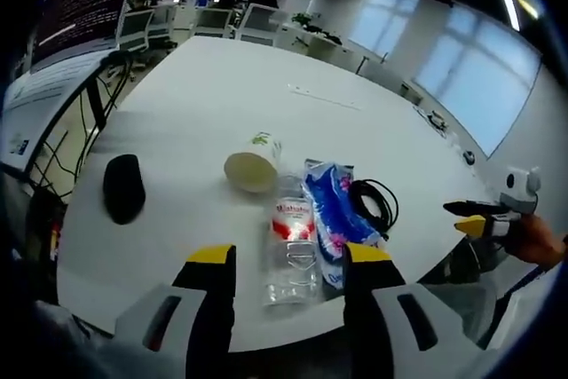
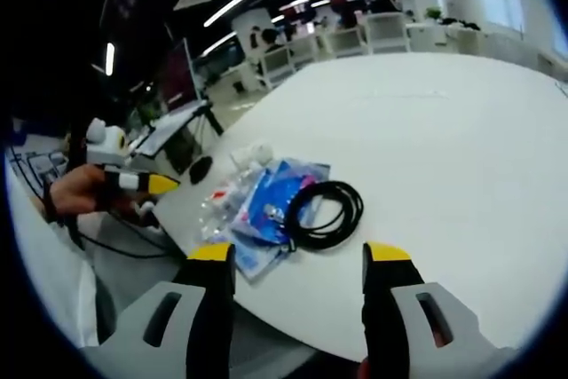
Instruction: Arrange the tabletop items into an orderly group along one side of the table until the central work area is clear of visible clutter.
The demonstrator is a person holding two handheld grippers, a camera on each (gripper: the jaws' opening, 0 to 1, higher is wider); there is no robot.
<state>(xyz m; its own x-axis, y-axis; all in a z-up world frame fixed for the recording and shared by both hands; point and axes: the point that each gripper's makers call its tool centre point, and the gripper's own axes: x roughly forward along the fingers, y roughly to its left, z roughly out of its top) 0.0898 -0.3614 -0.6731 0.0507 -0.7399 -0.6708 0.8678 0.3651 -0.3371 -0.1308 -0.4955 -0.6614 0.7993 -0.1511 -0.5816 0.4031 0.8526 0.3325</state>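
Tabletop items bunched near the close edge of the white table (image 1: pixel 222 86), seen in the left gripper view. Going left to right there: a black mouse (image 1: pixel 123 187) lying alone, apart from the rest; a paper cup (image 1: pixel 253 164) tipped on its side, mouth toward the camera; a clear water bottle (image 1: pixel 290 241) with a red label, lying flat just below the cup; a blue-and-white plastic packet (image 1: pixel 328 210) pressed against the bottle's side; a coiled black cable (image 1: pixel 374 204) touching the packet's far edge.

Left gripper (image 1: pixel 290 264) hovering just above the table edge, jaws spread, the bottle's lower end between the yellow tips, nothing clamped. Right gripper (image 1: pixel 484 217) off the table edge to the right, clear of every item.

From the right gripper view: left gripper (image 2: pixel 146 193) at far left, then bottle (image 2: pixel 220 206), packet (image 2: pixel 271 201), cable (image 2: pixel 324 213) overlapping the packet's corner. Right gripper (image 2: pixel 299 259) with jaws wide apart and empty, aimed at the cable from off the table.

Step in hand, as a judgement: gathering mostly done for four pieces, central area already bare; mouse left as the straggler. Next move probably either closing on the bottle to square it up, or shifting left to bring the mouse in beside the cup. Care needed with the cup: on its side, likely to roll if nudged.
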